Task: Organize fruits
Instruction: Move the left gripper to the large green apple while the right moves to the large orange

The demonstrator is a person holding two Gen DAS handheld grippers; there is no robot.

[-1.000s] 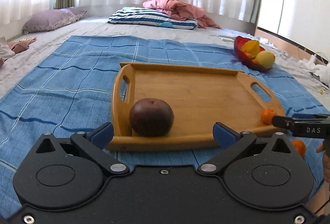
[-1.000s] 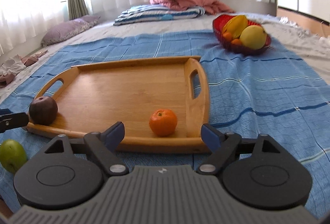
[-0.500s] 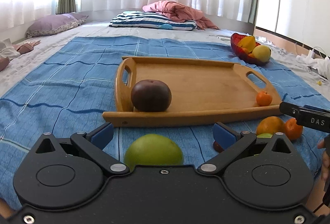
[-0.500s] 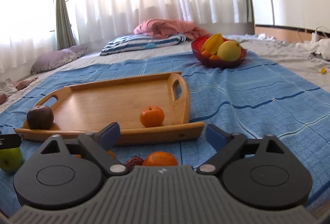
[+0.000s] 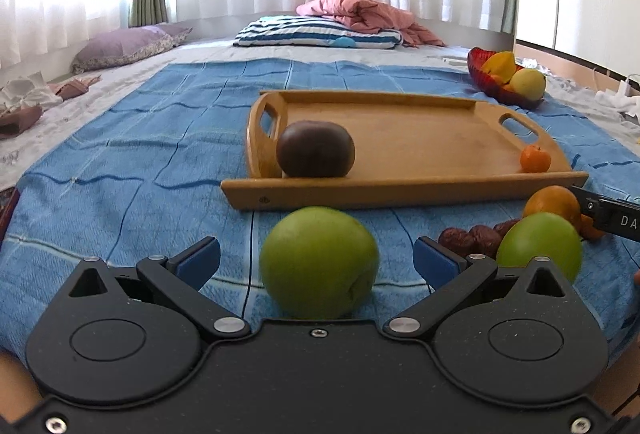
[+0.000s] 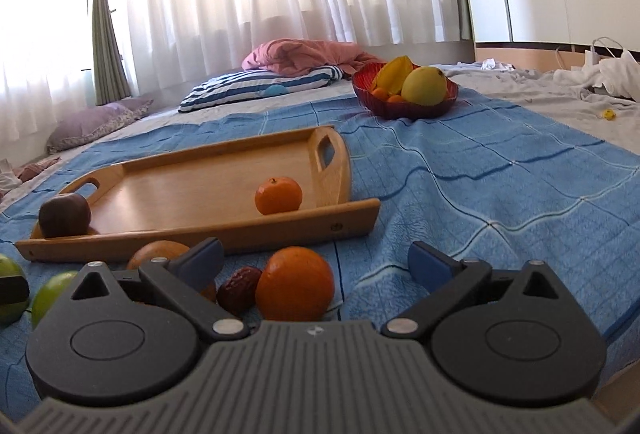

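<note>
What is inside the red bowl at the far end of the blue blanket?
The red bowl holds a large yellow fruit, a yellow-orange star-shaped fruit and small orange fruits. Anything beneath them is hidden.

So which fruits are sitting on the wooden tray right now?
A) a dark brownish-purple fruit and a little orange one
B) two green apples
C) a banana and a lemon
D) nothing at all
A: the wooden tray holds only the dark fruit near its left handle and the small orange fruit near its right end; both green fruits lie on the blanket in front of it.
</note>
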